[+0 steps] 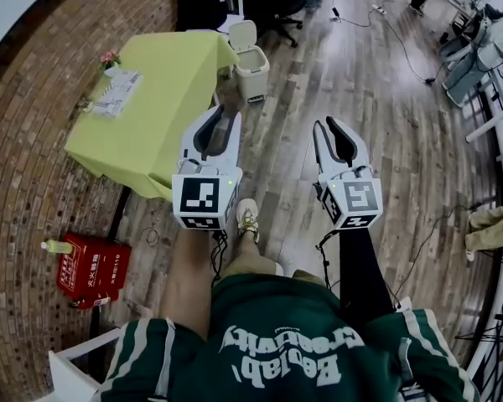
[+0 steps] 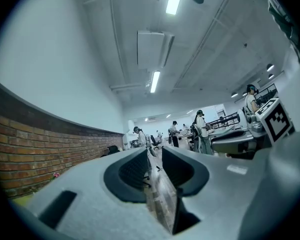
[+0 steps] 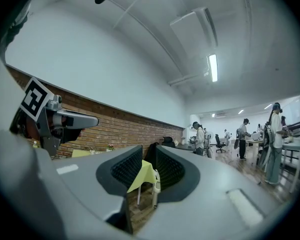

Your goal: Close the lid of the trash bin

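The white trash bin (image 1: 252,72) stands on the wood floor at the far corner of the yellow-green table (image 1: 151,99), with its lid (image 1: 242,34) tipped up and open. My left gripper (image 1: 225,117) is held level, well short of the bin and pointing toward it; its jaws are open with nothing between them (image 2: 155,160). My right gripper (image 1: 327,131) is beside it to the right, also open and empty (image 3: 149,160). Through the right jaws' gap I see the table's corner (image 3: 141,175) and a strip of the white bin (image 3: 155,182).
A paper sheet (image 1: 117,90) and small flowers (image 1: 109,58) lie on the table. A red box (image 1: 92,270) sits by the brick wall, a black office chair (image 1: 201,0) stands behind the bin, and cables (image 1: 394,36) trail across the floor. My shoe (image 1: 247,219) is below the grippers.
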Available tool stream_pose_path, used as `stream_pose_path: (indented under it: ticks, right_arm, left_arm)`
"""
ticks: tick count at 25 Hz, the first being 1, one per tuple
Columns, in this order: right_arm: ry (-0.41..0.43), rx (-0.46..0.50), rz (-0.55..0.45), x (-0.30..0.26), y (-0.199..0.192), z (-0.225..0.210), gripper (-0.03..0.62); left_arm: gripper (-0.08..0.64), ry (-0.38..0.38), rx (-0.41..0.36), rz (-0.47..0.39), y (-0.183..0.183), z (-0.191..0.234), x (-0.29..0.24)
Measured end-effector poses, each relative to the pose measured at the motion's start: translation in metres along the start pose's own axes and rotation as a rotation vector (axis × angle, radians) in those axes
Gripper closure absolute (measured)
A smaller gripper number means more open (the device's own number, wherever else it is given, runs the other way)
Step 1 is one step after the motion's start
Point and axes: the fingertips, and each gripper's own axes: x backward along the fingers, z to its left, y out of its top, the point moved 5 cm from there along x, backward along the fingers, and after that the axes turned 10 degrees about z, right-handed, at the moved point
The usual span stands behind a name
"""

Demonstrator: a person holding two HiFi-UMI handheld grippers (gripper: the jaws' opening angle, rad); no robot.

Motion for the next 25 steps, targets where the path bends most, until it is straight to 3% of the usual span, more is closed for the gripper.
stream_pose_path:
  ticks: [25]
  right_arm:
    - [-0.075, 0.009, 0.059, -0.227, 0.019, -0.070, 0.497]
  left_arm:
    - [0.462, -0.086, 0.011, 0.006, -0.002, 0.134, -0.228]
